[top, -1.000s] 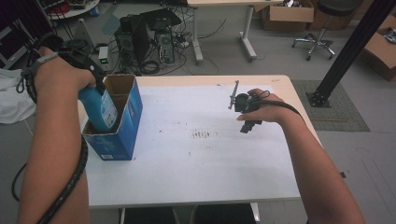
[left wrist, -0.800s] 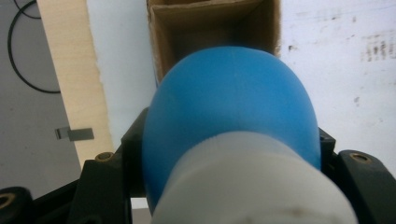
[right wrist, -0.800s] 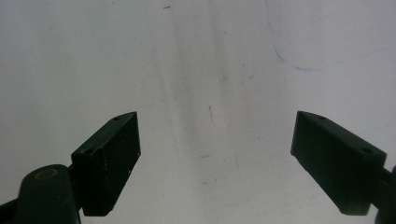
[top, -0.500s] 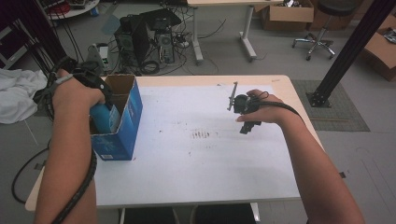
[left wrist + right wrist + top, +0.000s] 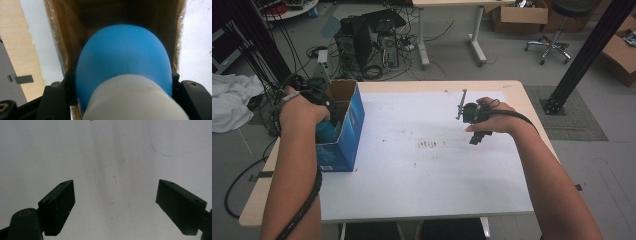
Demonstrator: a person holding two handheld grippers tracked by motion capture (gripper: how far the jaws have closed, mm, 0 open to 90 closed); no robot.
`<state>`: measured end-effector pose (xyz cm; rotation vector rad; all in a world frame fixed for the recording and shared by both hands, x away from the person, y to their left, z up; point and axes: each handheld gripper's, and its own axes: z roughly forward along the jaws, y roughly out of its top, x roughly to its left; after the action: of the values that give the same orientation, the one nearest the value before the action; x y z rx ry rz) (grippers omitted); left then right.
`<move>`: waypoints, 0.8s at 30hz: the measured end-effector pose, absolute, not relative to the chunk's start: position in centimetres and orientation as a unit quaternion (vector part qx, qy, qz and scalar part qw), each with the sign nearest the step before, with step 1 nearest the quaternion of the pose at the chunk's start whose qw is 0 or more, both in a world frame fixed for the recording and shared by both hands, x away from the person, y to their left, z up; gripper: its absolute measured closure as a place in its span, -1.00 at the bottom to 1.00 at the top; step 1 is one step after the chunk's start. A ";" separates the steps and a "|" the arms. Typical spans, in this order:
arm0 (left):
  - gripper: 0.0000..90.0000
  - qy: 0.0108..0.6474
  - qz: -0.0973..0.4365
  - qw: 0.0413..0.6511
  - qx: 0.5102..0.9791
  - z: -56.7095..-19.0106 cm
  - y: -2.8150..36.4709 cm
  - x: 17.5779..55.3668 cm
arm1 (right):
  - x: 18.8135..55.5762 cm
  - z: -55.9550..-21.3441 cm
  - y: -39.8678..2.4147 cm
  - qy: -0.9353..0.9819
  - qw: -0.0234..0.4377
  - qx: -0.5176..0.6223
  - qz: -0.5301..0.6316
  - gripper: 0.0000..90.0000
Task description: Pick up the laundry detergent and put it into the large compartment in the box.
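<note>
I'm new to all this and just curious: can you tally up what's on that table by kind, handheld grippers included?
Blue-and-white bottle, held in the left gripper inside the box: 1
Blue cardboard box: 1
White sheet covering the tabletop: 1
Handheld grippers, counting the right gripper with open jaws: 2
Total: 5

The left tool (image 5: 319,112) now sits lower than a moment ago, sunk into the open top of the blue cardboard box (image 5: 343,145). The blue bottle (image 5: 123,60) clamped between its jaws, earlier held above the rim, is now mostly down inside the box, just a sliver showing from above.
</note>
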<state>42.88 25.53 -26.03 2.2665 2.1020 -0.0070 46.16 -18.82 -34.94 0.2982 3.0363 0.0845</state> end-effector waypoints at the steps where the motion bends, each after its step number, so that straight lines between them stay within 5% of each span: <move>1: -0.13 0.679 -0.003 0.025 0.734 -26.3 25.5 42.9 | 46.2 -35.0 -18.8 0.994 0.044 0.096 0.028 -0.65; 24: -0.13 0.675 -0.003 0.017 0.737 -29.1 25.8 43.1 | 46.2 -35.5 -19.2 0.994 0.039 0.101 0.030 -0.65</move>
<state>43.13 25.82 -29.08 2.2920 2.0987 -0.0106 46.19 -19.21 -35.48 0.3108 3.0460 0.0911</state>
